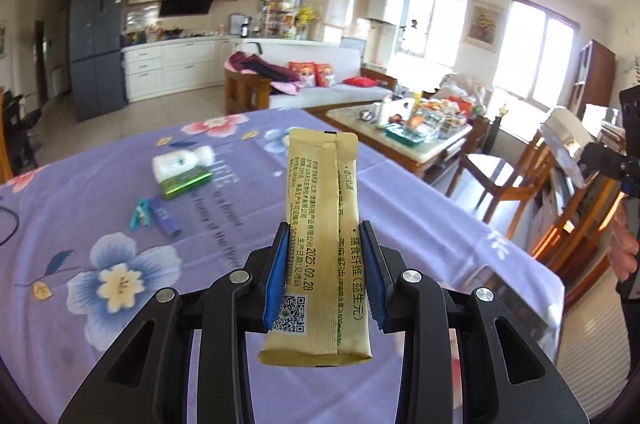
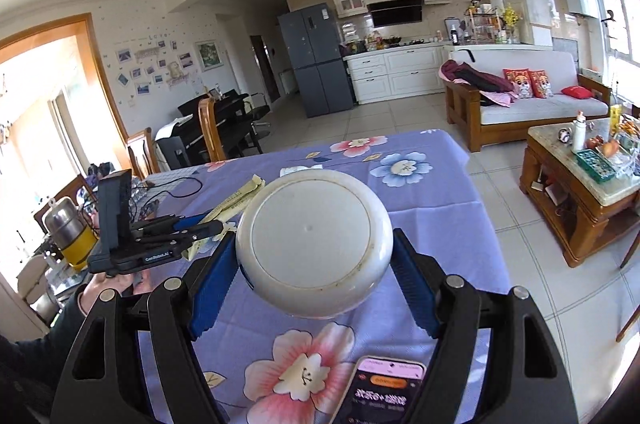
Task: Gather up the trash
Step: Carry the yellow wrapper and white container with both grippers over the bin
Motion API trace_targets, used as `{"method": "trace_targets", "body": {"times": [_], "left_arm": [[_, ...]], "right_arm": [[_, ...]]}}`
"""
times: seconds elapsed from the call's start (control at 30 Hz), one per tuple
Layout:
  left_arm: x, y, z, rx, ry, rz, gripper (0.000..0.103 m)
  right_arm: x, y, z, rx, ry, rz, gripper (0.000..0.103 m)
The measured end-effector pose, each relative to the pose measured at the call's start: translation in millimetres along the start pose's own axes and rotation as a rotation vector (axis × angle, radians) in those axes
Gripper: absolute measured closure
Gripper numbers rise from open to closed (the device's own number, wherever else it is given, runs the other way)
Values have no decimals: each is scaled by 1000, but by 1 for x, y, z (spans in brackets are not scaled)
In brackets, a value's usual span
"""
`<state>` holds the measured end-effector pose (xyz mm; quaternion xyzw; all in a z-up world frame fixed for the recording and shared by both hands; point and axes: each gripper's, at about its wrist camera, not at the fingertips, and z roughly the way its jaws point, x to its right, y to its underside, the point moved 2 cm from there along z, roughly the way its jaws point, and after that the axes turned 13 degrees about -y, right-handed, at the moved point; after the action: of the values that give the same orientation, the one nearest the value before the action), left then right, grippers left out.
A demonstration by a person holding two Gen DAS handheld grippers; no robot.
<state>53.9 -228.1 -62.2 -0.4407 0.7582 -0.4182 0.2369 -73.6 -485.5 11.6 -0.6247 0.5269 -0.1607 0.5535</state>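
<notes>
Left hand-held gripper (image 1: 324, 272) is what I see closest: blue pads clamped on the yellow sachet (image 1: 320, 244), gripping it at mid-length. Sachet's long axis runs straight out along the fingers, far end raised above the worktop (image 1: 100, 207), near end hanging past the pads toward the lens.

Right hand-held gripper (image 2: 314, 264) sits around the white bowl (image 2: 314, 244), which shows its underside to the camera. Pads touch its sides, so I read it as grasped, though contact on the left pad is hard to confirm.

From the right wrist view, the left unit and its sachet are just left of the bowl, slightly beyond it. I judge the key relation as this: the bowl's opening faces away from me, toward the sachet end, so the left side is the one placed to feed trash in.

Remaining litter in the left view: white bottle (image 1: 182, 161), green box (image 1: 186, 183), teal clip (image 1: 140, 218) and blue tube (image 1: 164, 222), all lying well ahead-left of the left unit. Phone (image 2: 384, 390) lies near the right unit.
</notes>
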Motion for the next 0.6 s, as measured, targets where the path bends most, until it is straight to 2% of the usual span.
{"method": "trace_targets", "body": {"times": [0.13, 0.37, 0.47, 0.6], "left_arm": [[90, -9, -11, 38, 136, 77, 69], [265, 1, -13, 41, 443, 196, 69], [341, 17, -6, 9, 586, 238, 69], [448, 60, 6, -47, 742, 326, 69]], "right_arm": [[24, 30, -76, 111, 92, 57, 29], [67, 99, -212, 280, 364, 163, 29], [88, 134, -267, 345, 495, 234, 29], [116, 182, -323, 399, 680, 320, 29]]}}
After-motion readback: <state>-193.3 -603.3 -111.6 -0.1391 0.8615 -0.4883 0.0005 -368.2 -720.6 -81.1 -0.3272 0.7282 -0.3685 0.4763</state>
